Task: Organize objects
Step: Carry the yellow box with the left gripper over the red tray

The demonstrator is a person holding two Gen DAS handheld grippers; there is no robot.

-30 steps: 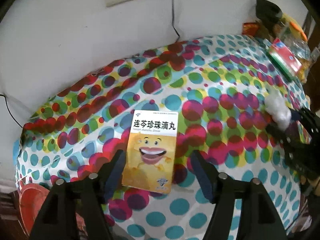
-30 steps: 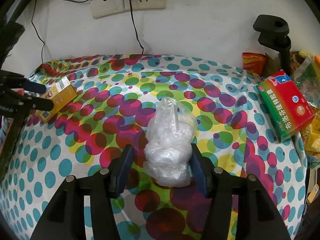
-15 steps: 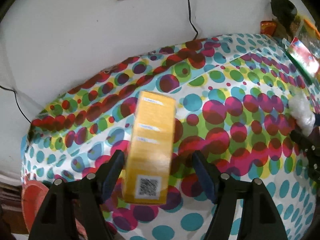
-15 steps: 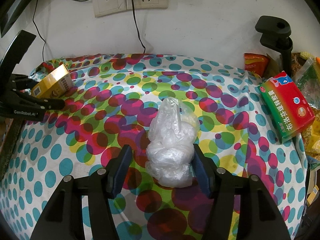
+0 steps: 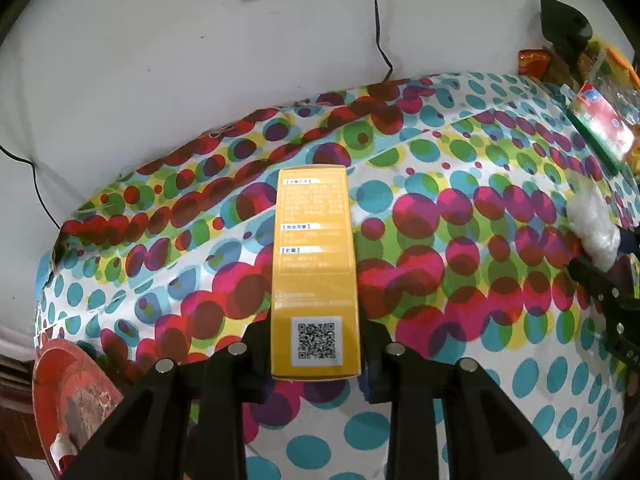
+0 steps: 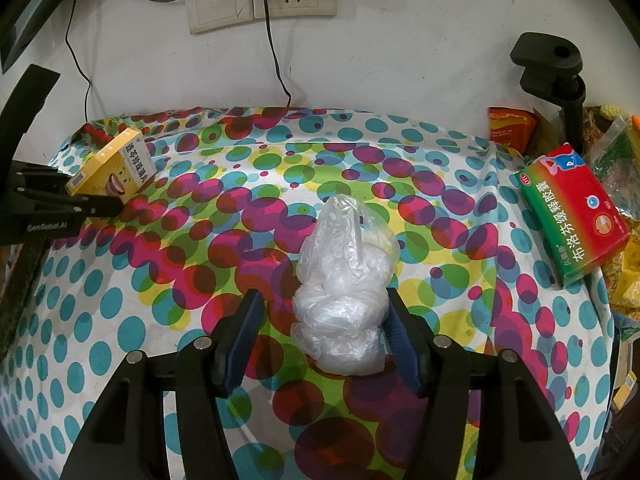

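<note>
My left gripper [image 5: 316, 354] is shut on a yellow medicine box [image 5: 314, 272], turned so its side with the QR code faces up, held over the dotted tablecloth [image 5: 460, 280]. The box also shows at the left of the right wrist view [image 6: 114, 168], between the left gripper's fingers [image 6: 96, 204]. My right gripper [image 6: 324, 336] is open around a crumpled clear plastic bag [image 6: 344, 292] that lies on the cloth; the right finger touches it, the left stands apart. The bag shows at the right edge of the left wrist view [image 5: 592, 228].
A red and green medicine box [image 6: 572, 212] lies at the table's right edge, with snack packets [image 6: 510, 128] and a black clamp stand [image 6: 552, 68] behind it. Wall sockets [image 6: 264, 0] and cables hang above. A red stool [image 5: 68, 392] stands at the lower left.
The left gripper has closed on the yellow box and rolled it from face-up onto its side, lifting it. The right gripper stays open around the bag, almost unmoved.
</note>
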